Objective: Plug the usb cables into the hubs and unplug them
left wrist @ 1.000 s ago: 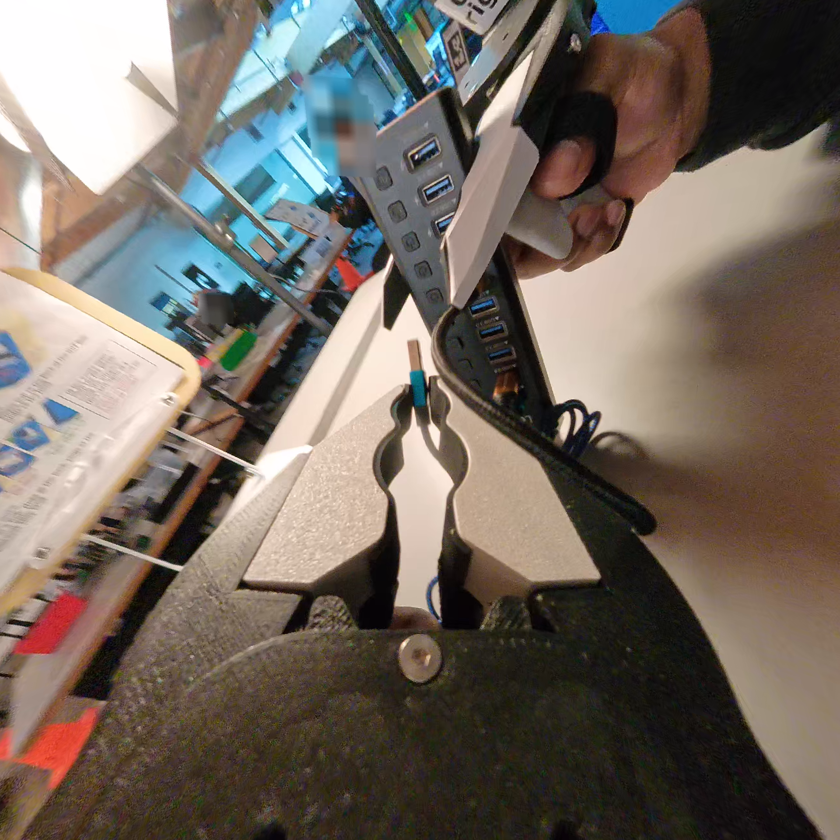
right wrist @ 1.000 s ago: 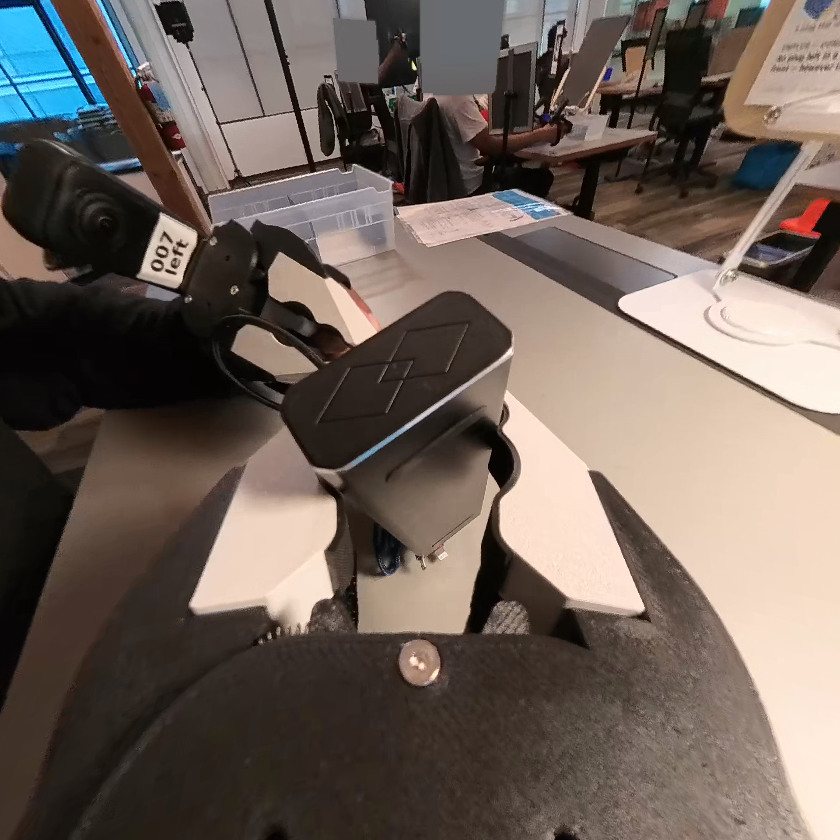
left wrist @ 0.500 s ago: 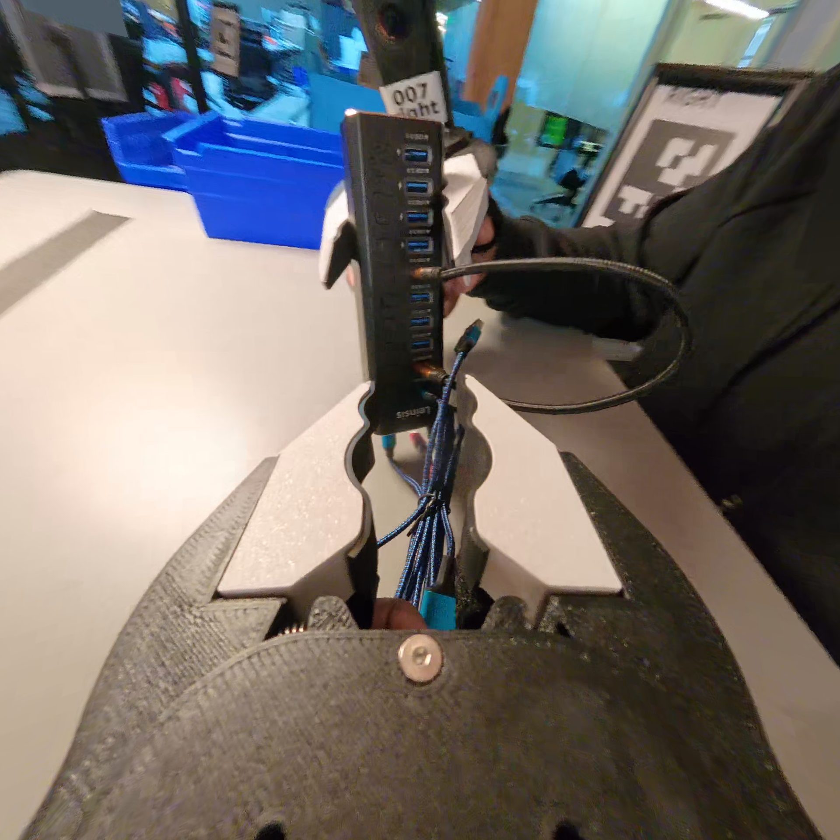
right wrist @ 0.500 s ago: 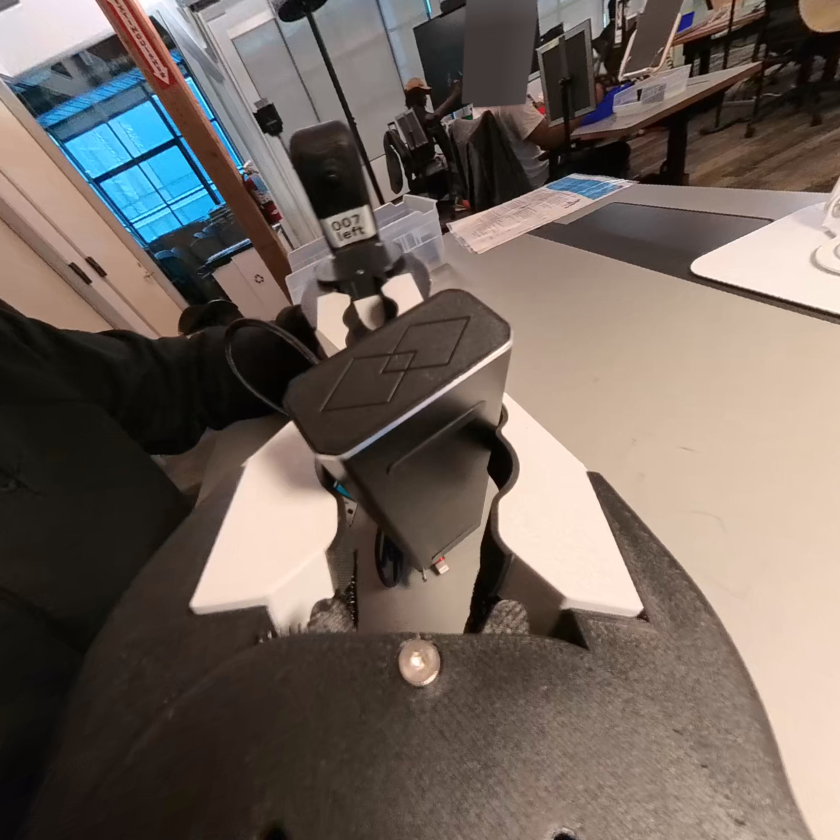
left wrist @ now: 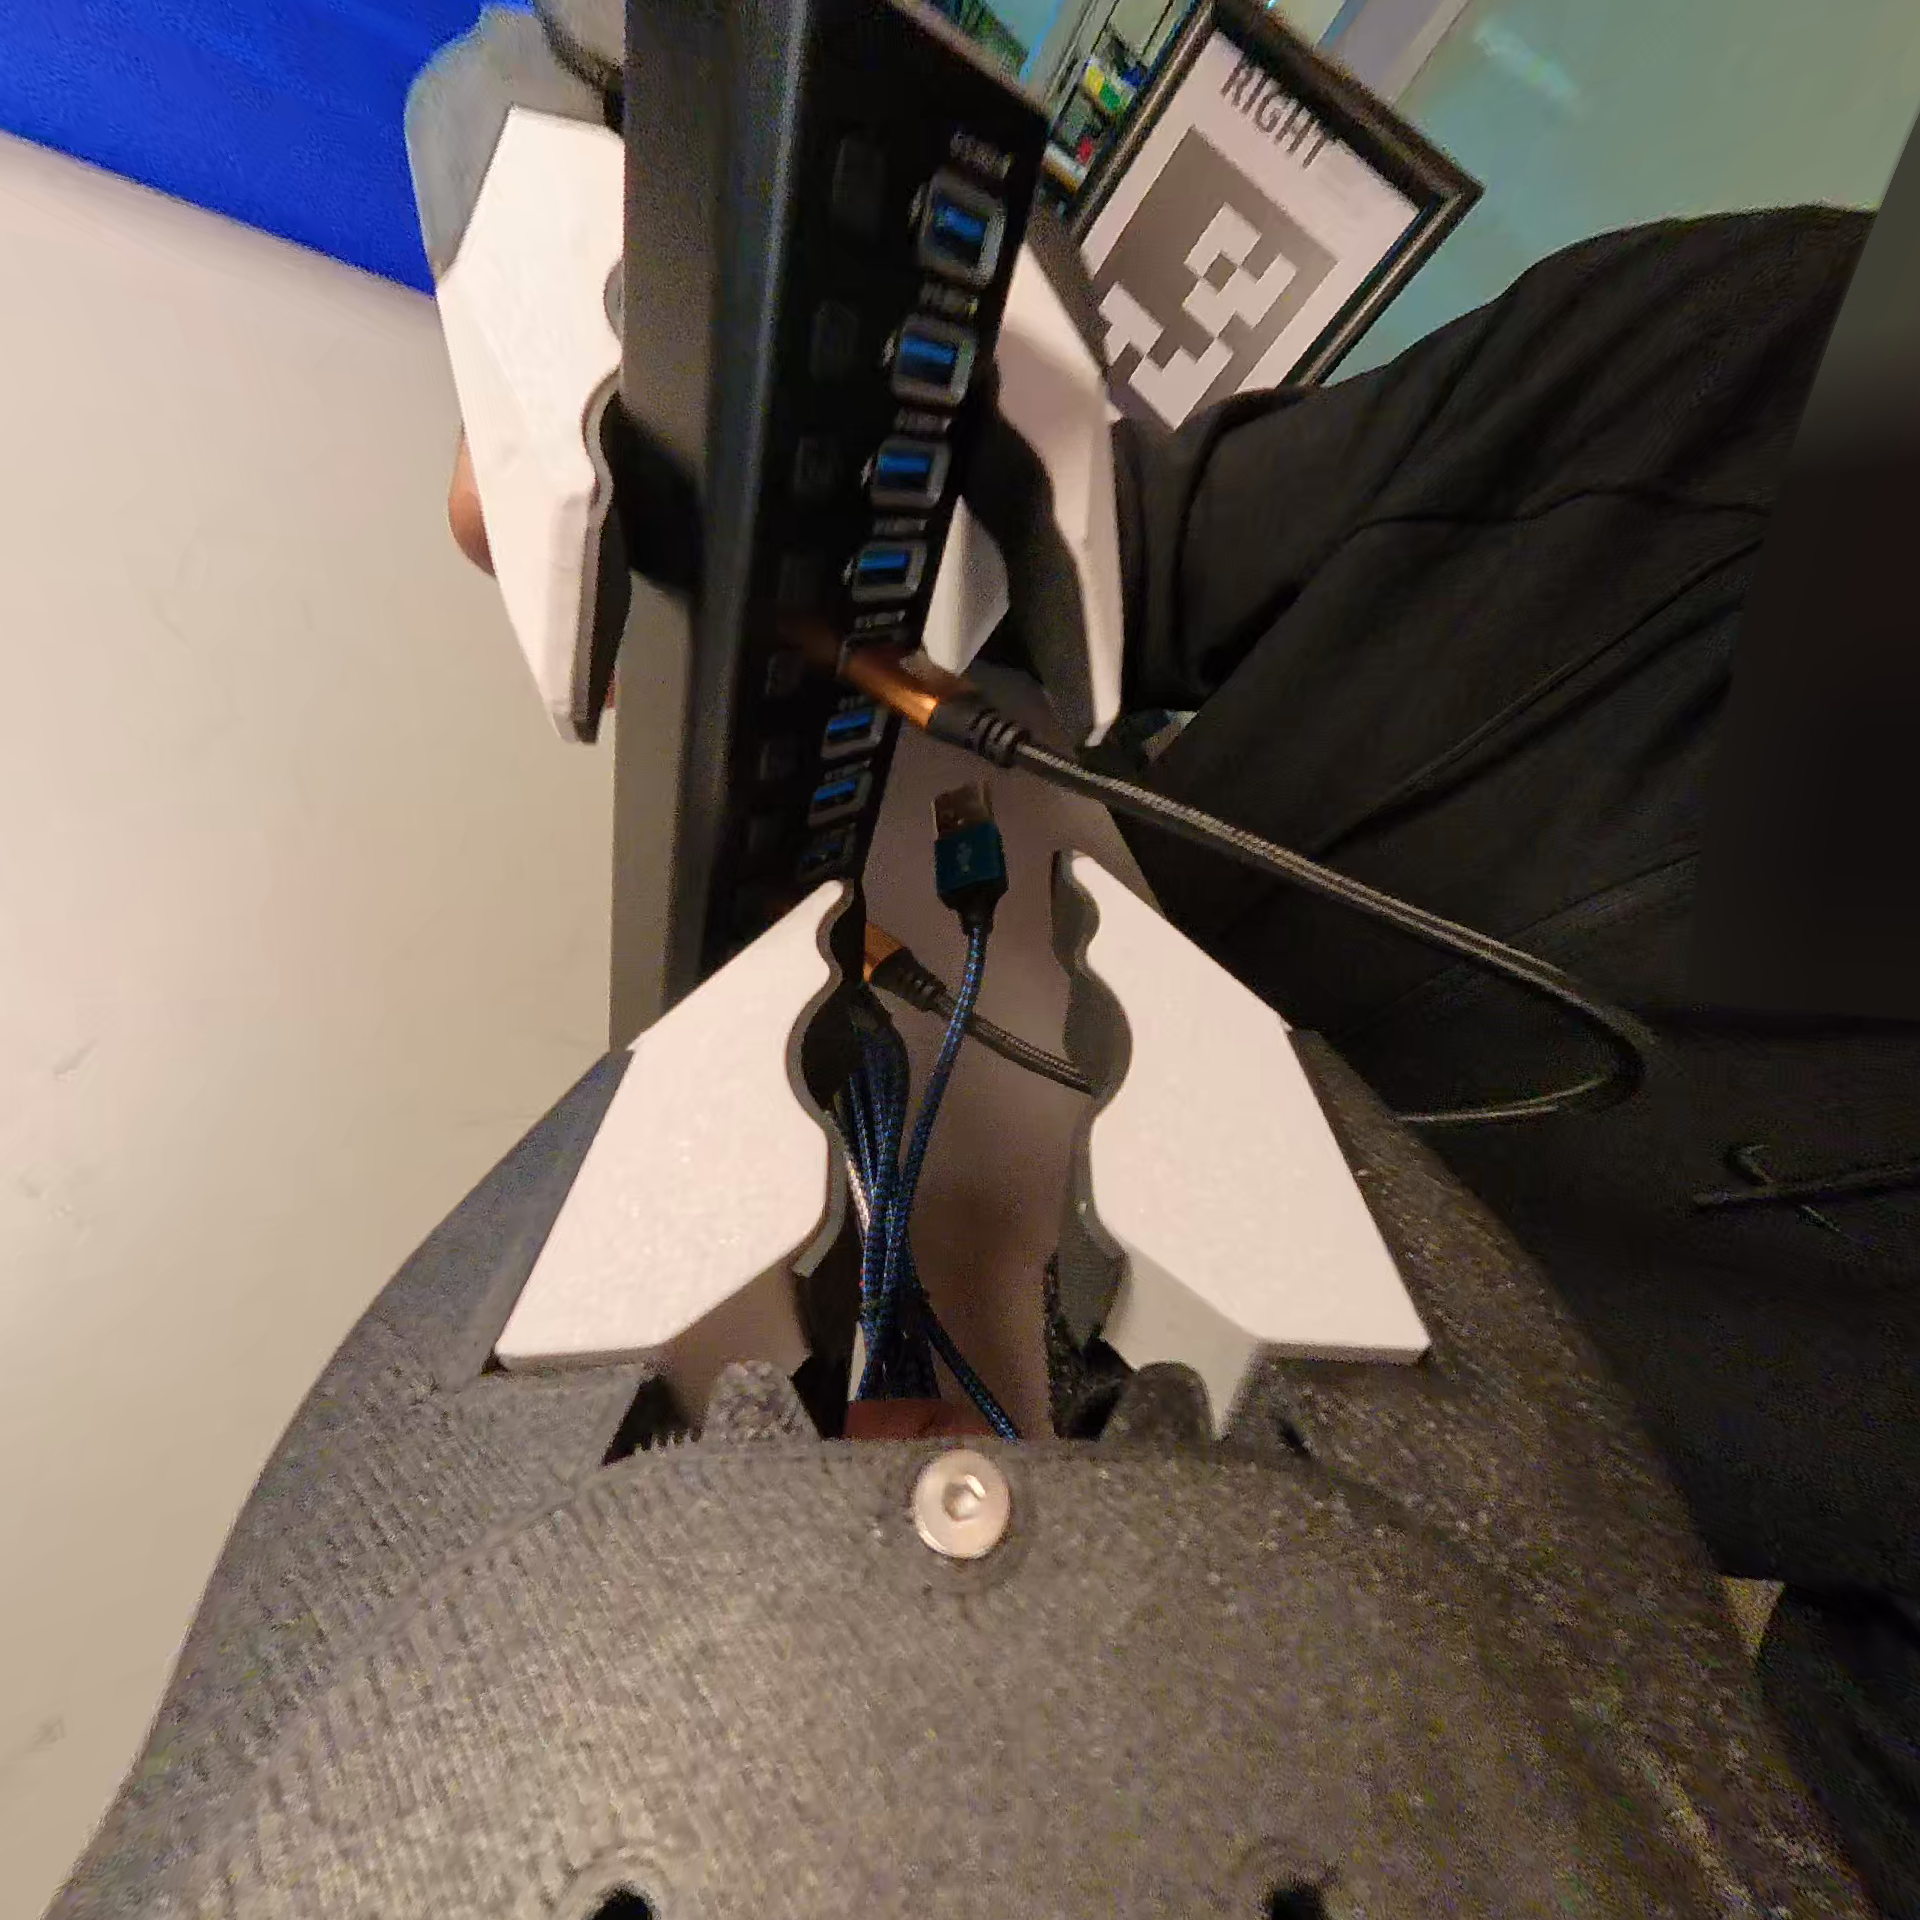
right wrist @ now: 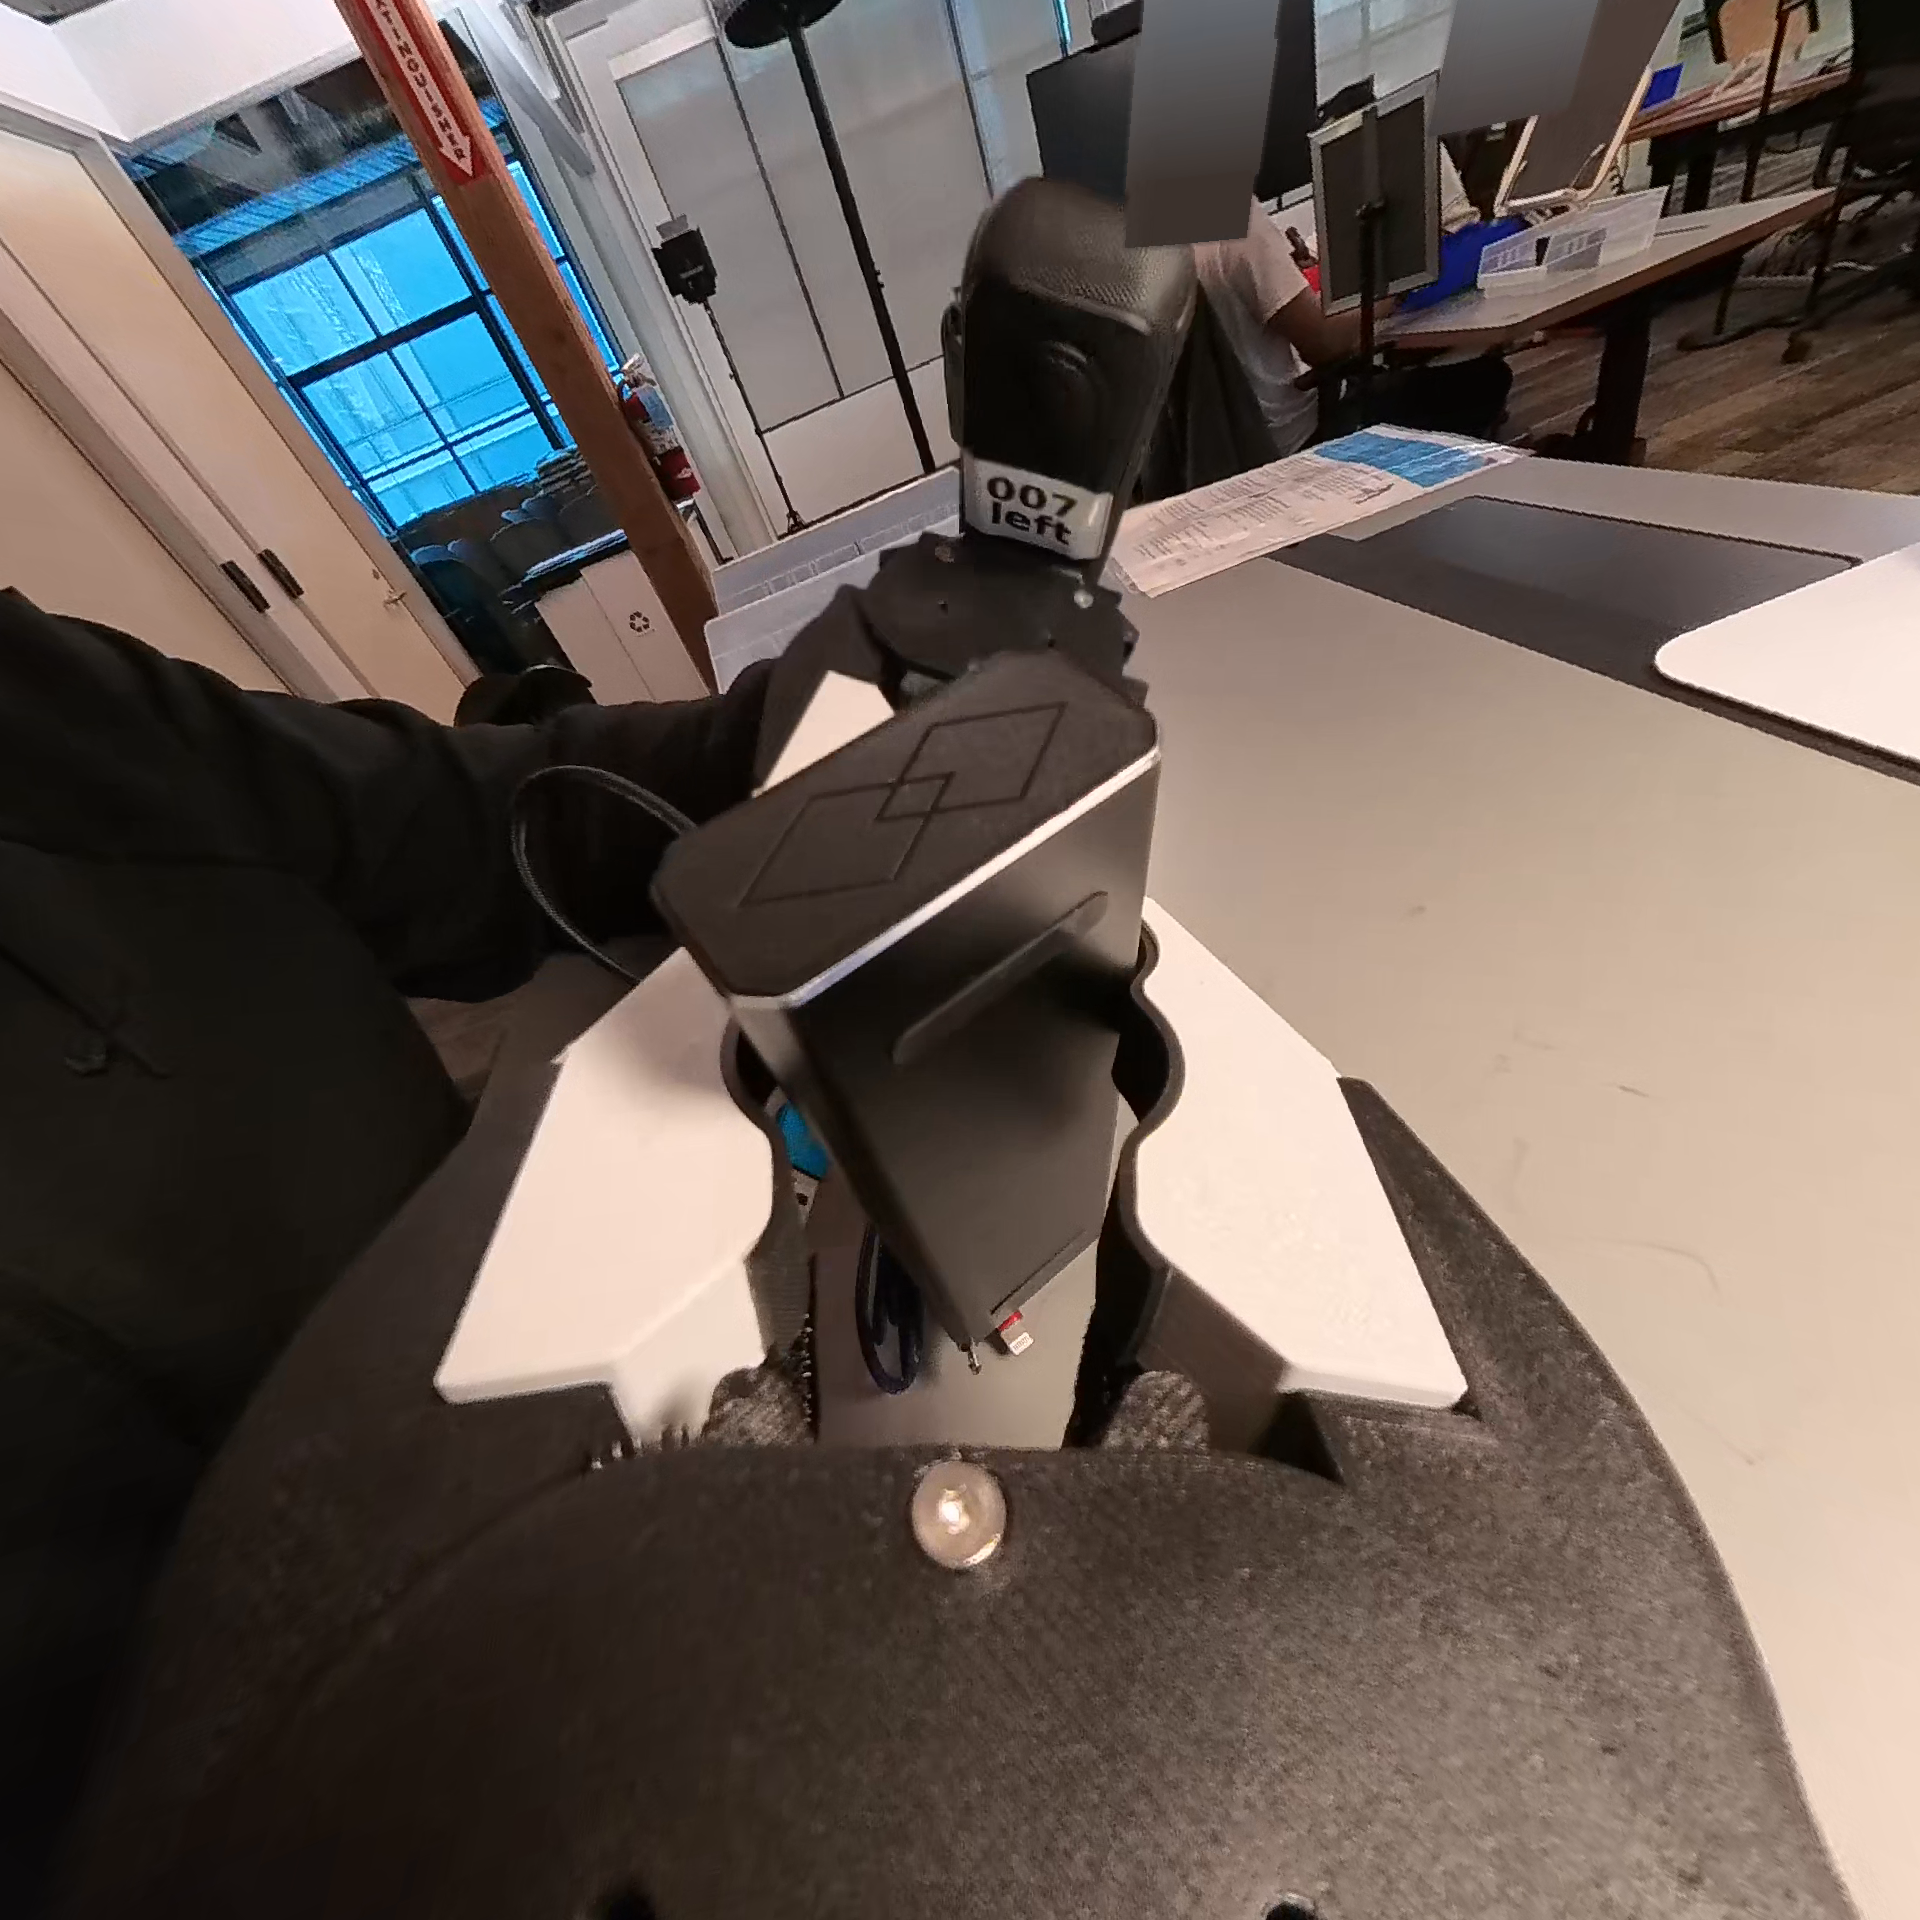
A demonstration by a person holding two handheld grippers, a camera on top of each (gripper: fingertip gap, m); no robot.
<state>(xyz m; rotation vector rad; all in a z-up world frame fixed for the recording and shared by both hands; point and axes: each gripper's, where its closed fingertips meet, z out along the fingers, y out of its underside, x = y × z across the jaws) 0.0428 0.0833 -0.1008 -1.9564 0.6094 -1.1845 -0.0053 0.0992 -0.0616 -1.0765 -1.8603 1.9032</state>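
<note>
My right gripper (right wrist: 940, 997) is shut on a tall black USB hub (right wrist: 914, 831) and holds it upright above the table. In the left wrist view the hub (left wrist: 727, 416) fills the upper middle, its row of blue ports facing right. A black braided cable (left wrist: 1299, 862) with a copper plug sits in a middle port. A second copper plug (left wrist: 883, 951) sits at the hub's lower end. My left gripper (left wrist: 951, 883) is open, just below the hub. A blue USB plug (left wrist: 968, 847) stands free between its fingertips, touching neither pad, and blue braided cables (left wrist: 894, 1174) run down between the fingers.
A person's black sleeve (left wrist: 1455, 623) fills the right of the left wrist view, with a framed marker board (left wrist: 1247, 260) behind and a blue bin (left wrist: 208, 104) at top left. In the right wrist view, papers (right wrist: 1299, 499), a clear bin (right wrist: 748, 613) and a white base plate (right wrist: 1818, 665) sit on the grey table (right wrist: 1455, 935). My right fingertips sit around 6 cm from my left ones.
My left gripper was shut on the blue plug a second ago; it has opened and let go of it, then swung round and moved close to the hub's port side. The right gripper kept hold of the hub.
</note>
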